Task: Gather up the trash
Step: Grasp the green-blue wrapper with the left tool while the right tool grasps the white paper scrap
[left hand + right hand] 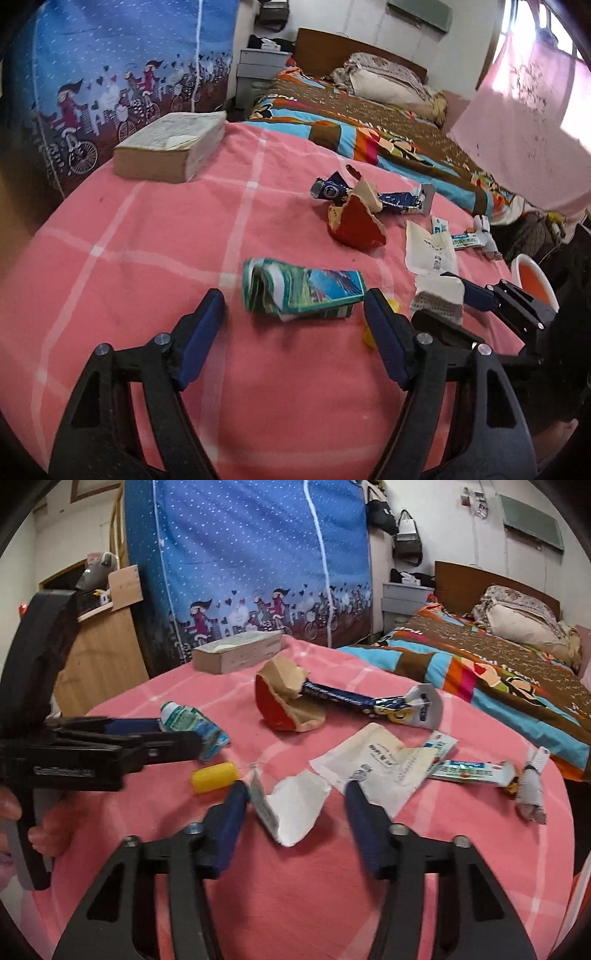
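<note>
Two grippers low over a pink blanket point(147, 240) strewn with trash, both pointing down at it.

Left gripper point(293, 299): jaws wide apart, straddling a crushed green carton point(299, 295) lying flat on the blanket. Clear gap between carton and one pad; other pad right at the carton's end, contact impossible to tell. Nothing clamped. Seen from the right wrist, fingers level with the carton, just above the cloth.

Right gripper point(297, 790): jaws narrower but still apart, set around a torn white paper point(295, 812) standing up in a fold. One pad just beside the paper's printed flap, the other with a small gap to the paper's edge. Not pinched.

Elsewhere on the blanket: yellow cap point(214, 775) between the two grippers; torn red cup point(356, 225) and blue wrapper point(399, 199) touching, farther back; white sachet point(373, 764) just behind the right gripper, overlapping a thin packet point(469, 770); thick book point(173, 147) at the far edge, well apart from the trash.
</note>
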Available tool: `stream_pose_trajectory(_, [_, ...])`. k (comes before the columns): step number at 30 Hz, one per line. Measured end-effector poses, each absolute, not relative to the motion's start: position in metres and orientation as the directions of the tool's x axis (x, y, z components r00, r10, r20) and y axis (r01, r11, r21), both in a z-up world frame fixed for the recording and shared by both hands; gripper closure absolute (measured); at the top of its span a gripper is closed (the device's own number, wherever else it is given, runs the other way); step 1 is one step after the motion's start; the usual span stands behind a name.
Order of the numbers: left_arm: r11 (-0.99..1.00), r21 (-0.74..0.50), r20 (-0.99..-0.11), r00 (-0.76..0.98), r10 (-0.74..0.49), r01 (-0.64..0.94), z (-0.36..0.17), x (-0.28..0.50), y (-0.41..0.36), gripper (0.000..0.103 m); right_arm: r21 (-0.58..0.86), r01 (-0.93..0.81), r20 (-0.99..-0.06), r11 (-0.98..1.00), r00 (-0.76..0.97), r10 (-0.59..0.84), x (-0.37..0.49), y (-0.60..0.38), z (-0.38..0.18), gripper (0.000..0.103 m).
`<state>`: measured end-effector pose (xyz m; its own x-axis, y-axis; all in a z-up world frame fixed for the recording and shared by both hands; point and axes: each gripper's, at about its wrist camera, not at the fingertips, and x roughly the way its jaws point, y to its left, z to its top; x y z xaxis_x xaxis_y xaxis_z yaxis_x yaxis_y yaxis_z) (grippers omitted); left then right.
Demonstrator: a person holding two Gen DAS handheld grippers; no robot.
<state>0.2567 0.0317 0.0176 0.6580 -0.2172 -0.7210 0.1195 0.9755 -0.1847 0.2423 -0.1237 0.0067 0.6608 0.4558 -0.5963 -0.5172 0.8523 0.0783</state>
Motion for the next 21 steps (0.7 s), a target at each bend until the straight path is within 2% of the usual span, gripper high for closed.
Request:
stream_pose_trajectory(4, [0.975, -0.178, -0.728, 0.649, -0.223, 0.136, 0.017, 0.261, 0.029, 0.024, 0.074, -0.534, -0.591, 0.842, 0.657, 0.468, 0.238, -0.122, 0.007, 0.069])
stream_pose_trajectory(7, [0.973, -0.183, -0.725, 0.648, -0.232, 0.142, 0.018, 0.260, 0.030, 0.031, 0.088, -0.537, -0.588, 0.839, 0.652, 0.479, 0.239, -0.124, 0.008, 0.073])
stream_pose_trajectory(8, [0.972, -0.185, -0.724, 0.648, -0.236, 0.146, 0.018, 0.259, 0.029, 0.037, 0.092, -0.537, -0.587, 0.838, 0.651, 0.482, 0.239, -0.124, 0.007, 0.076])
stream_pose_trajectory(11, [0.974, -0.167, -0.725, 0.650, -0.228, 0.156, 0.019, 0.255, 0.027, 0.043, 0.105, -0.534, -0.579, 0.839, 0.653, 0.488, 0.237, -0.126, 0.009, 0.082])
stream_pose_trajectory(14, [0.973, -0.151, -0.734, 0.639, -0.228, 0.174, 0.018, 0.250, 0.023, 0.062, 0.119, -0.534, -0.576, 0.837, 0.650, 0.496, 0.235, -0.128, 0.009, 0.086])
stream_pose_trajectory(21, [0.977, -0.118, -0.738, 0.643, -0.207, 0.180, 0.018, 0.238, 0.018, 0.079, 0.106, -0.546, -0.577, 0.831, 0.647, 0.499, 0.226, -0.124, 0.008, 0.090])
